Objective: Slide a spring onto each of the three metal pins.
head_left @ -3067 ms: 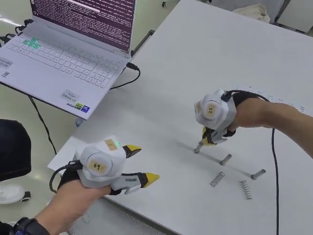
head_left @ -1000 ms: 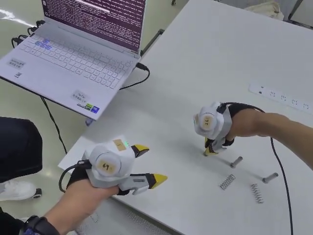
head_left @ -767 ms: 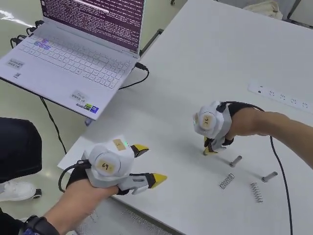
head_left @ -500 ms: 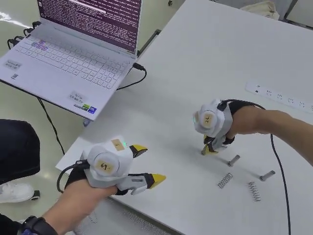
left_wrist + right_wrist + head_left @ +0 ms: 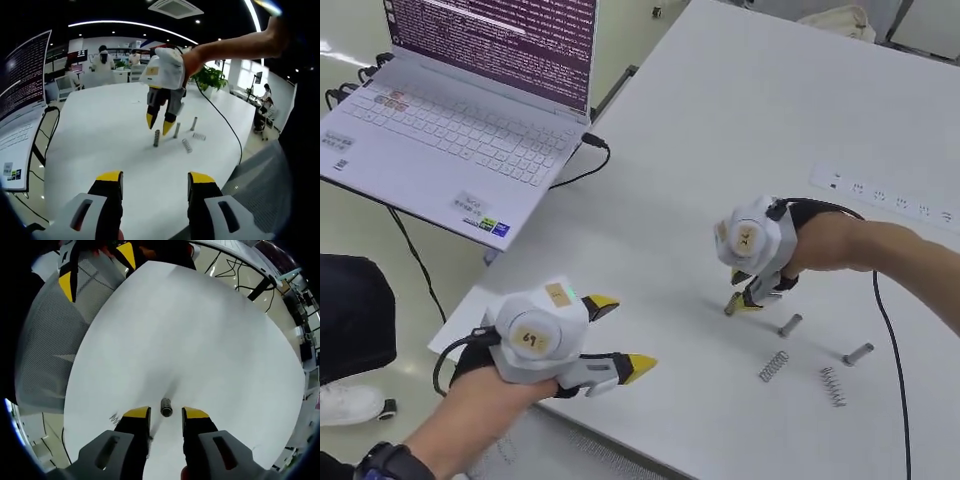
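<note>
Three short metal pins stand in a row on the white table (image 5: 720, 120). The leftmost pin (image 5: 731, 303) (image 5: 156, 138) carries a spring around it. The other pins (image 5: 789, 325) (image 5: 857, 353) are bare. Two loose springs (image 5: 772, 365) (image 5: 831, 386) lie flat in front of them. My right gripper (image 5: 748, 298) (image 5: 166, 413) hangs open just above the leftmost pin, whose top (image 5: 166, 407) shows between its yellow tips without touching them. My left gripper (image 5: 623, 335) (image 5: 155, 177) is open and holds nothing, near the table's front-left edge, well apart from the pins.
An open laptop (image 5: 470, 110) sits at the back left, its black cable (image 5: 575, 165) running onto the table. A white power strip (image 5: 890, 200) lies at the far right. A paper sheet (image 5: 460, 320) lies under my left hand. The table's front edge is close behind the left gripper.
The right gripper has risen slightly off the leftmost pin, so more of the pin shows. The left gripper has held still. The head camera has shifted.
</note>
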### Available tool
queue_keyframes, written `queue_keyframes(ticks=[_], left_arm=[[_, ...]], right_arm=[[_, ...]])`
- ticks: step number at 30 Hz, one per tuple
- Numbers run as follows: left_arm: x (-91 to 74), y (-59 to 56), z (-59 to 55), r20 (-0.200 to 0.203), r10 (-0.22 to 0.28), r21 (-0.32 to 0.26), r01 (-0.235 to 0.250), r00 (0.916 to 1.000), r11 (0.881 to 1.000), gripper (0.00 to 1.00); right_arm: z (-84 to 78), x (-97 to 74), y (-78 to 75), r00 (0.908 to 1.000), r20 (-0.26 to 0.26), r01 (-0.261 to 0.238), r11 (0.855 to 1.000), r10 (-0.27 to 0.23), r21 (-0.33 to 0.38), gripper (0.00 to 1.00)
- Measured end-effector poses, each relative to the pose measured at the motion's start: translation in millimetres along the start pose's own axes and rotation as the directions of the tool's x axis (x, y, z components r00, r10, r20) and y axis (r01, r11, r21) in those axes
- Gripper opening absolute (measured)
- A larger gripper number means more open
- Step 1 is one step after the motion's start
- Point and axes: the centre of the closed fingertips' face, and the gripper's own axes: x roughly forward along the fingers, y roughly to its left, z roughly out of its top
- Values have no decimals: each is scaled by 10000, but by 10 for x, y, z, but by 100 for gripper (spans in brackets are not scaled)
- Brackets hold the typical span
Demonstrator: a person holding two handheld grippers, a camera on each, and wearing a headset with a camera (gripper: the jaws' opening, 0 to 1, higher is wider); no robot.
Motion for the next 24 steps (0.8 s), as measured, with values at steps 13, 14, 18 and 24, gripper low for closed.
queue_keyframes(ticks=[13,14,18,24], left_arm=[[16,-4,50,33,1,90,-2,10000,10000,47],[16,-5,54,33,-1,102,1,10000,9999,47],[10,0,69,36,11,141,-12,10000,9999,47],[-12,16,80,67,77,110,-78,9999,9999,47]], right_arm=[[4,-216,35,9819,1666,584,9810,-899,1852,25],[-5,-215,39,9809,1710,591,9792,-931,1940,25],[-20,-229,61,9753,1927,628,9721,-1078,2262,26],[23,-323,31,9546,2480,891,9527,-1650,2906,27]])
